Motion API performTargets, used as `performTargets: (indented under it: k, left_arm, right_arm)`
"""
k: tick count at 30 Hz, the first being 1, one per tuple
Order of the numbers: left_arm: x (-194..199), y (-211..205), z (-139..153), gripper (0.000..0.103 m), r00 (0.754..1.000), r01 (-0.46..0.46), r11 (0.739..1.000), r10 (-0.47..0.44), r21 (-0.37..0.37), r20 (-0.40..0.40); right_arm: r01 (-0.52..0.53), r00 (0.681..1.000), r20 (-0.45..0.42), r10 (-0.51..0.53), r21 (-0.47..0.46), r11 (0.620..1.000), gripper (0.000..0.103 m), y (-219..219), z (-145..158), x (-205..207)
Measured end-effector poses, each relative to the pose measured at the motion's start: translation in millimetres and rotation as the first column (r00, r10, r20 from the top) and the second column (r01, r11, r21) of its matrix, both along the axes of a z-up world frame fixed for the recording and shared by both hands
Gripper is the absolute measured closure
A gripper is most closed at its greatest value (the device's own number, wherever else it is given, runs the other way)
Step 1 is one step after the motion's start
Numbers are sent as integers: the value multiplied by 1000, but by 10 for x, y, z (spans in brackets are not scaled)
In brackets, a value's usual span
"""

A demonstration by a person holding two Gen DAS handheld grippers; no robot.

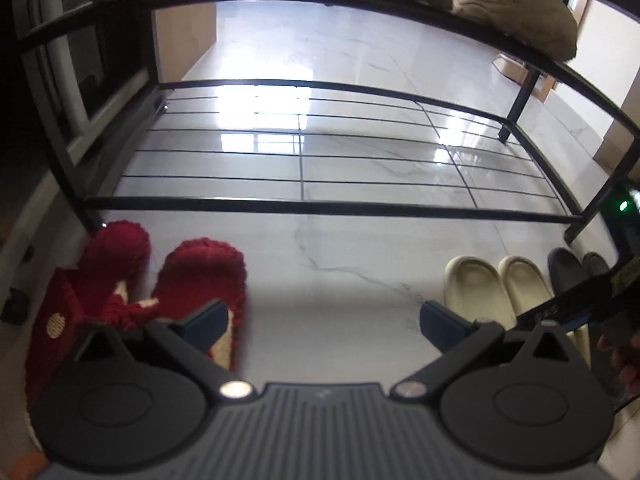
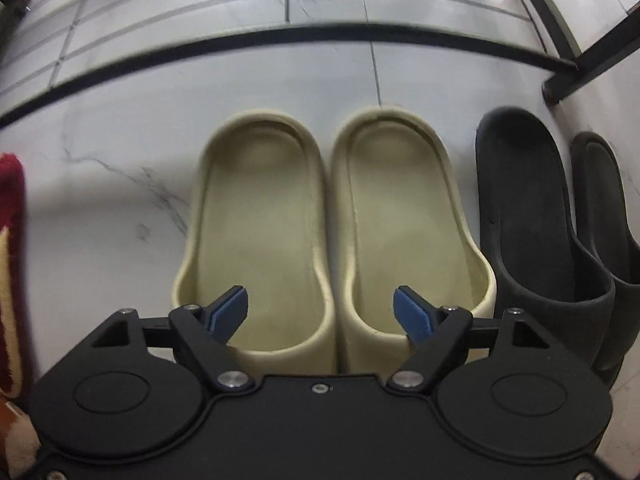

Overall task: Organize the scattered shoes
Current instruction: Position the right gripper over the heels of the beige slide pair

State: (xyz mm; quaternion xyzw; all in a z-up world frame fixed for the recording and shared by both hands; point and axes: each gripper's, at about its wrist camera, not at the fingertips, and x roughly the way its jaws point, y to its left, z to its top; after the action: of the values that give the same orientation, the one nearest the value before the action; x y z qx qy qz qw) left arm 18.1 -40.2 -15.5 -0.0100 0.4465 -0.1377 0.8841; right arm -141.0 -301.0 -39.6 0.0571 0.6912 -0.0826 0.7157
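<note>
Slides of cream foam (image 2: 328, 236) are recorded at centre frame in the right wrist view, set side by side with inner walls touching, heels toward the rack rail (image 2: 280, 46) at upper frame. The right gripper (image 2: 321, 310) is held spread above the toe straps, one pad over each slide, nothing pinched. A sound lift is judged to require the two adjoining inner walls to be taken together between the pads, squarely, so that neither slide twists free. The material appears thick, smooth and slightly soiled in the footbeds. Black slides (image 2: 560, 240) stand just beside, at right. In the left wrist view the left gripper (image 1: 324, 320) is seen wide and empty; red knitted slippers (image 1: 160, 280) lie at lower left.
</note>
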Motion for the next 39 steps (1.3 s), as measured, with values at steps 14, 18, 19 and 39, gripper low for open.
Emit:
performTargets:
  k: [14,18,19,39]
  left_arm:
    - [89,53,-42,1,999,-51,999,51,-14,-17]
    - [87,46,-71,1,999,-46,999,46,-2,-21]
    - [87,44,-71,1,999,-46,999,46,-2,-20]
    - [89,73,-75,1,998,-61,998,60,-10,-29]
  right_arm:
    - [-88,988,-137,77,-76,993,7,40,-253,25]
    - [-137,982,-134,129,-52,989,7,109,-252,-86]
    - [-132,983,-135,124,-54,990,5,108,-255,-95]
    - [-79,987,-141,74,-29,996,0,55,-332,-275]
